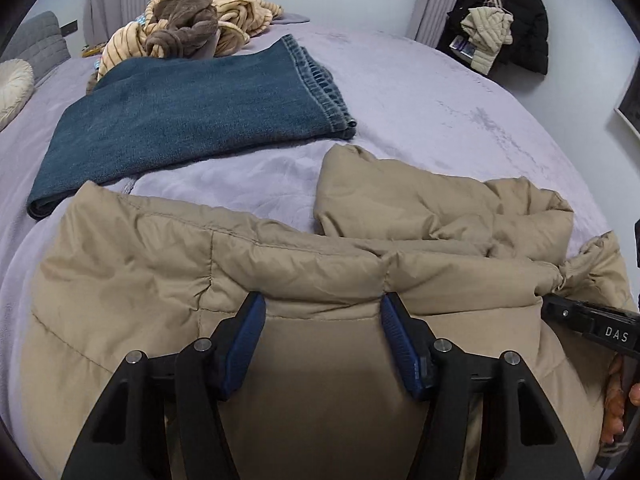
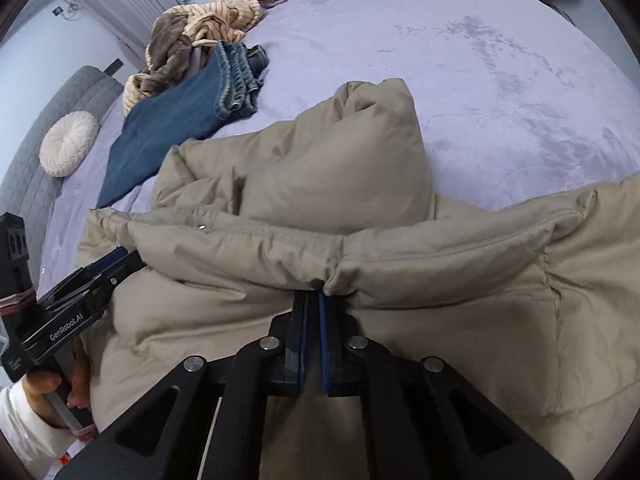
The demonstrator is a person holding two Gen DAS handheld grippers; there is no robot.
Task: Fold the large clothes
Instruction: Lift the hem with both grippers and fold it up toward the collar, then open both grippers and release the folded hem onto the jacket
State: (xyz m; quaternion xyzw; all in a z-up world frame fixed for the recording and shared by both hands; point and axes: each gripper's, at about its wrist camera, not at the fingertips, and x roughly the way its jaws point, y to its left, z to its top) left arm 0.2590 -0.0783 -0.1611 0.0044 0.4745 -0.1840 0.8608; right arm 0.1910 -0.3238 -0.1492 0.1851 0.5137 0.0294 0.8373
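A large beige puffer jacket lies on the lilac bed, its hood pointing away from me; it also shows in the right wrist view. My left gripper is open, its blue pads resting on the jacket just below the folded collar edge. My right gripper is shut on the jacket's collar edge near a snap button. The right gripper shows at the right edge of the left wrist view; the left gripper shows at the left of the right wrist view.
Folded blue jeans lie on the bed beyond the jacket. A heap of striped and brown clothes sits farther back. A round cream cushion rests by the grey headboard. Dark coats hang on the far wall.
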